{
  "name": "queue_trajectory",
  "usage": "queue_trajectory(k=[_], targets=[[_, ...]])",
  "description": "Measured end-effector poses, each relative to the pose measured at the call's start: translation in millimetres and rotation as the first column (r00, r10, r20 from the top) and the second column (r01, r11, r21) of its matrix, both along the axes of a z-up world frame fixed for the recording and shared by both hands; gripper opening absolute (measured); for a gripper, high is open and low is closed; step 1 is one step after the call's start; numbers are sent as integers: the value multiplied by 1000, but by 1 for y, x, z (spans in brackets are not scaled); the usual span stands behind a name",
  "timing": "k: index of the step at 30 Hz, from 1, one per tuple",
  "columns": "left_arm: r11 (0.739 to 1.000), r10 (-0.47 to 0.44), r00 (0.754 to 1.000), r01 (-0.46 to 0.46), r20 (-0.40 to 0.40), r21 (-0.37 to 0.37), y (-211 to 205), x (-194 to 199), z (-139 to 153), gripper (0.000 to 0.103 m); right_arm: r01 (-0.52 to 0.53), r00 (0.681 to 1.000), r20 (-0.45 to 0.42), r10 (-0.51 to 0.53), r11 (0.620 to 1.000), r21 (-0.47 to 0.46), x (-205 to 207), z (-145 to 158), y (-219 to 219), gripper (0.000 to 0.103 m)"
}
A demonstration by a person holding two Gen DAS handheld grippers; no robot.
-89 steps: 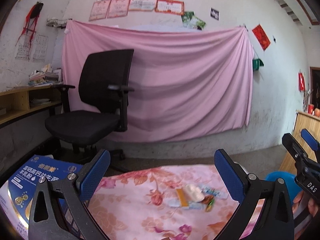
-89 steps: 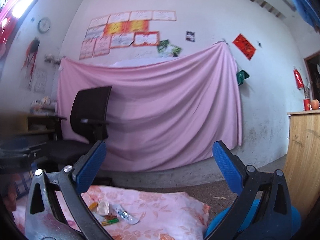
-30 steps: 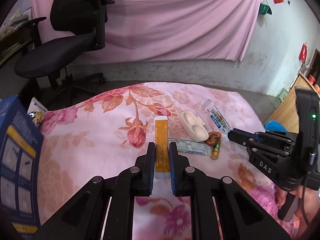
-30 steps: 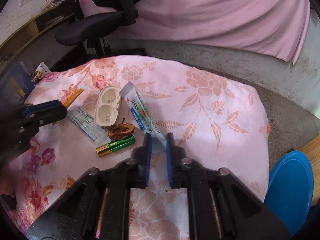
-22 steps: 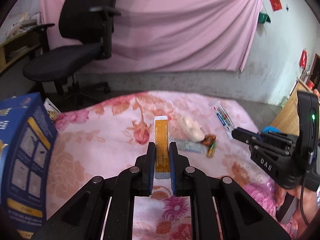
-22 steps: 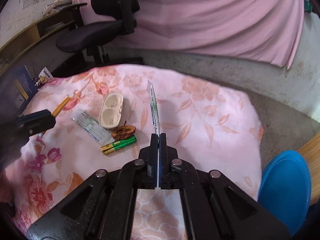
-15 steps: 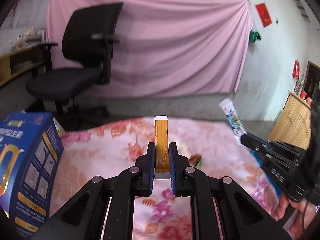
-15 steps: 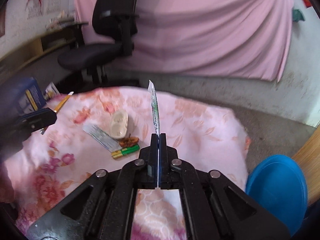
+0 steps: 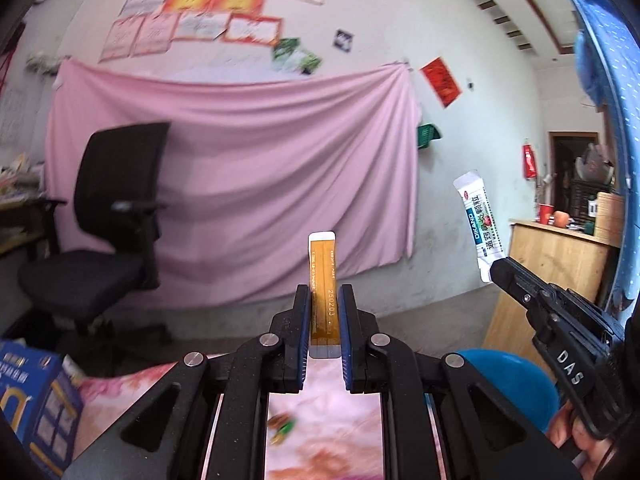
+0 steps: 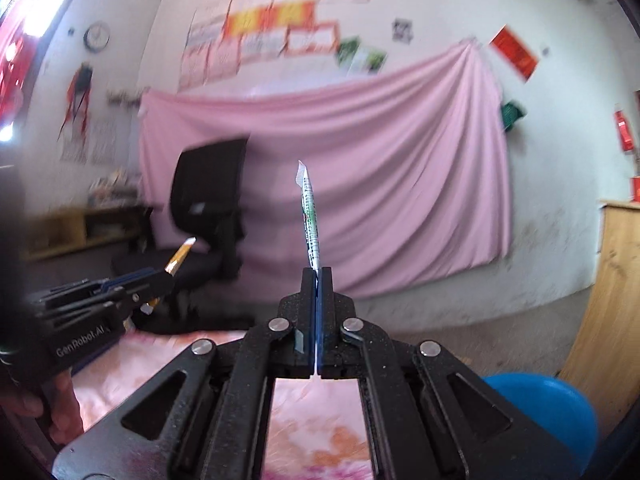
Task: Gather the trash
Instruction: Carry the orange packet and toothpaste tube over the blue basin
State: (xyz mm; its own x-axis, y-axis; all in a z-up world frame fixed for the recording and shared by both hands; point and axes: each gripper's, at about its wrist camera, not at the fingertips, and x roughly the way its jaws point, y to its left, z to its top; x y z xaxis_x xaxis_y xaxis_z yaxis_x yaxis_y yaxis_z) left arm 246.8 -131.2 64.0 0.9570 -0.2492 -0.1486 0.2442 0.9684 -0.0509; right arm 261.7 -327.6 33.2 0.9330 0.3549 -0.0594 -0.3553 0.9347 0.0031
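Orange packet (image 9: 323, 280) and white sachet (image 10: 310, 220) now seemingly well above floral cloth (image 10: 168, 354).

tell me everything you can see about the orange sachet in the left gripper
The orange sachet is a long, narrow, flat stick pack of glossy amber film with white sealed ends and small print down one edge. It points forward out of the left gripper, whose blue pads press its lower sides, lifted clear of the floral cloth. Nothing else touches it.

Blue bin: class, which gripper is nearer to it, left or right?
Right. The right gripper, holding a white sachet, is above the blue bin; the left gripper is farther off, over the floral cloth.
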Motion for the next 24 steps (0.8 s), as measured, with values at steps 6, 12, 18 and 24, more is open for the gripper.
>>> queue_trajectory(k=[6, 12, 18, 24], targets=[[996, -82, 996, 81, 37, 29, -48, 2, 11, 11, 160, 981, 109, -160, 987, 5, -10, 9, -31, 29], [984, -170, 985, 167, 40, 62, -90, 1, 9, 11, 261, 961, 76, -267, 962, 84, -12, 14, -80, 29], [971, -237, 970, 238, -47, 33, -120, 11, -4, 11, 328, 945, -42, -325, 937, 118, -3, 8, -117, 29], [968, -245, 958, 250, -146, 20, -138, 22, -16, 11, 403, 904, -211, -373, 907, 120, 15, -9, -149, 29]])
